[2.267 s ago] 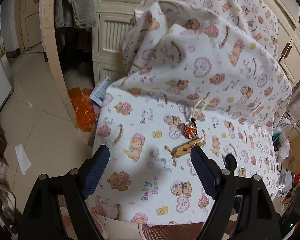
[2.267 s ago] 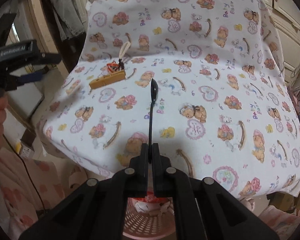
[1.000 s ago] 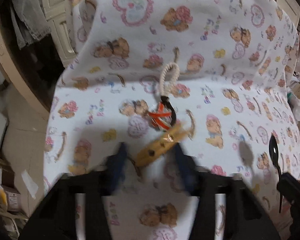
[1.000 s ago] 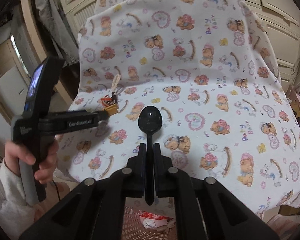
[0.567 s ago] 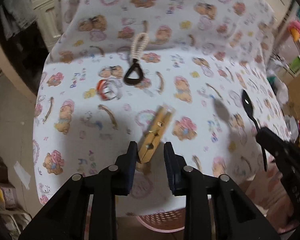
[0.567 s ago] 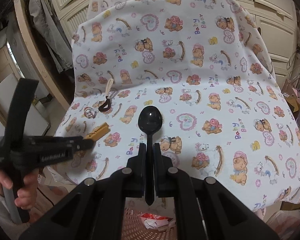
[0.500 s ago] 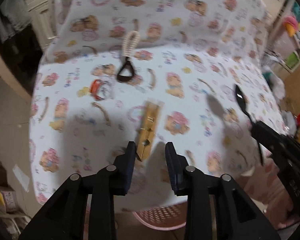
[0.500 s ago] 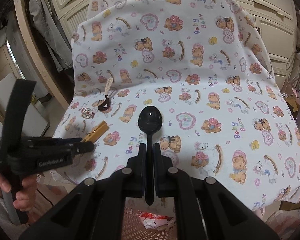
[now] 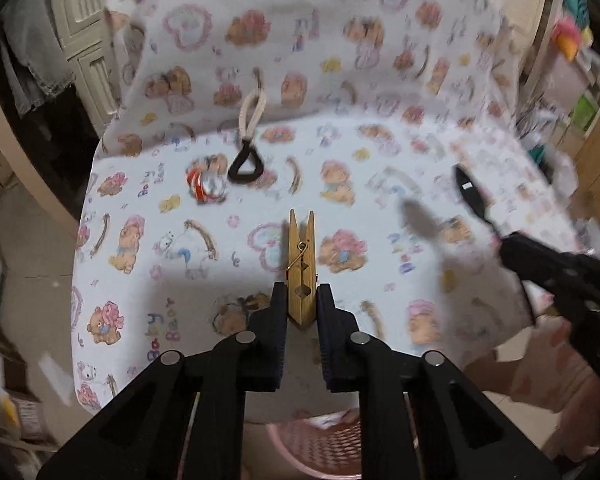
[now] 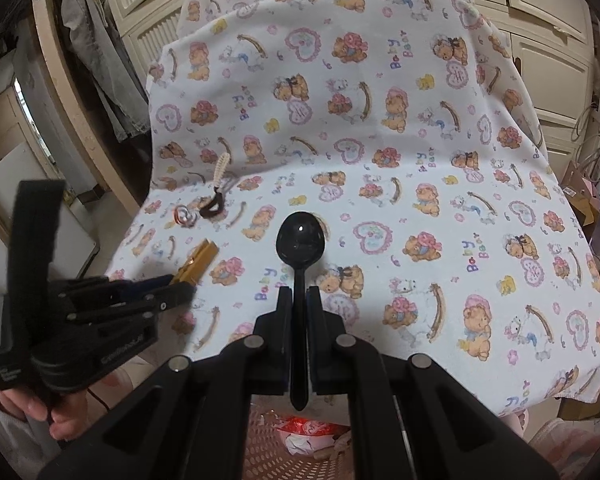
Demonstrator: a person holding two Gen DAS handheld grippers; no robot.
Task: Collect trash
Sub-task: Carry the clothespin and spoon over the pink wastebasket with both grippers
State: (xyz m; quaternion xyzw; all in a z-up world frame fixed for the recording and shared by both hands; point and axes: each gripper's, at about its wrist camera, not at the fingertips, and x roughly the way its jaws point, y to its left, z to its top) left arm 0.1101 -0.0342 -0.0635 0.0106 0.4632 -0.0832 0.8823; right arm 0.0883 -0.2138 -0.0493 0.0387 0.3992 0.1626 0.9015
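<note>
My left gripper (image 9: 302, 300) is shut on a wooden clothespin (image 9: 301, 256) and holds it above the bear-print cloth (image 9: 148, 240). My right gripper (image 10: 299, 300) is shut on a black plastic spoon (image 10: 299, 240), bowl pointing forward; the spoon also shows in the left wrist view (image 9: 471, 196). A red-and-white ring-shaped scrap (image 9: 204, 188) and a black loop on a cream cord (image 9: 246, 160) lie on the cloth. They also show in the right wrist view, the scrap (image 10: 183, 215) and the loop (image 10: 214, 203). The left gripper (image 10: 176, 286) with the clothespin (image 10: 198, 262) shows there too.
A pink mesh basket (image 9: 320, 448) stands below the cloth's front edge, with wrappers inside (image 10: 308, 432). Cream cabinets (image 10: 540, 40) stand behind. A wooden post (image 10: 72, 92) with hanging clothes is at the left. Clutter sits at the right (image 9: 580, 112).
My left gripper went down to the clothespin, shut on it and lifted it off the cloth, away from the red scrap and loop. The right gripper keeps holding the spoon, nearly still.
</note>
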